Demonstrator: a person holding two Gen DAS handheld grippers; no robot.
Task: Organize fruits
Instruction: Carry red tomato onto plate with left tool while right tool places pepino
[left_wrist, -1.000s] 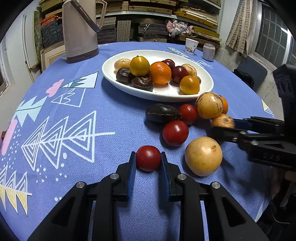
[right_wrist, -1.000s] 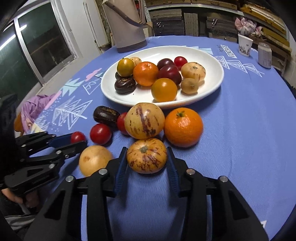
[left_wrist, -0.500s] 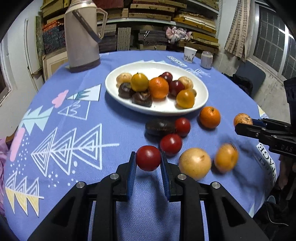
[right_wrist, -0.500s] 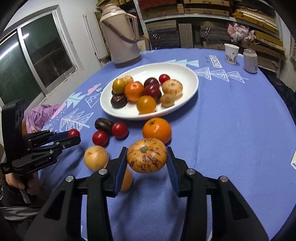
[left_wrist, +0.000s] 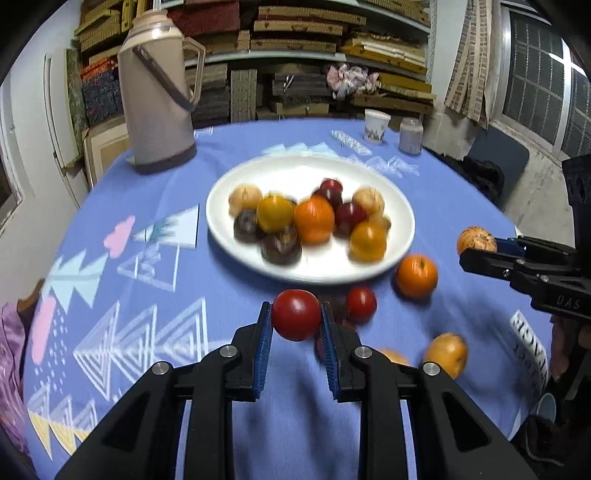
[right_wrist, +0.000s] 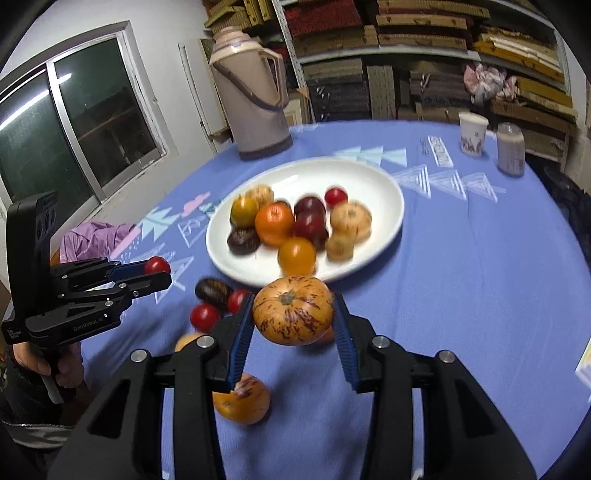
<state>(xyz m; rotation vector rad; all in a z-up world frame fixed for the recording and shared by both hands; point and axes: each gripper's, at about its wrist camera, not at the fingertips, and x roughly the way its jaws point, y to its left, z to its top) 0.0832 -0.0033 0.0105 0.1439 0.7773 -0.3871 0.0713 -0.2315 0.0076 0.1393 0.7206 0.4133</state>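
On the far left of the counter (left_wrist: 147, 369), which is spread with a blue patterned cloth, stands a tall beige thermos jug (left_wrist: 157, 99). Nearer the middle, the left hand-held gripper (left_wrist: 295, 317) is clenched on a red tomato (left_wrist: 296, 314), its blue pads pressing both sides and the fruit lifted clear of the cloth. Beyond it sits the white oval plate (left_wrist: 402, 221), loaded with oranges, dark red fruits, brown ones and pale speckled ones. In front of the plate's near rim lie another small red tomato (left_wrist: 361, 303) and a loose orange (left_wrist: 416, 276), with a yellowish round fruit (left_wrist: 445, 353) closer to the counter's edge. At the right, the right hand-held gripper (right_wrist: 293, 314) grasps a striped orange-tan melon-like fruit (right_wrist: 293, 309), held in the air above the cloth, stem end up. Behind, at the counter's far right side, stand a paper cup (left_wrist: 376, 125) and a small jar (left_wrist: 410, 136).
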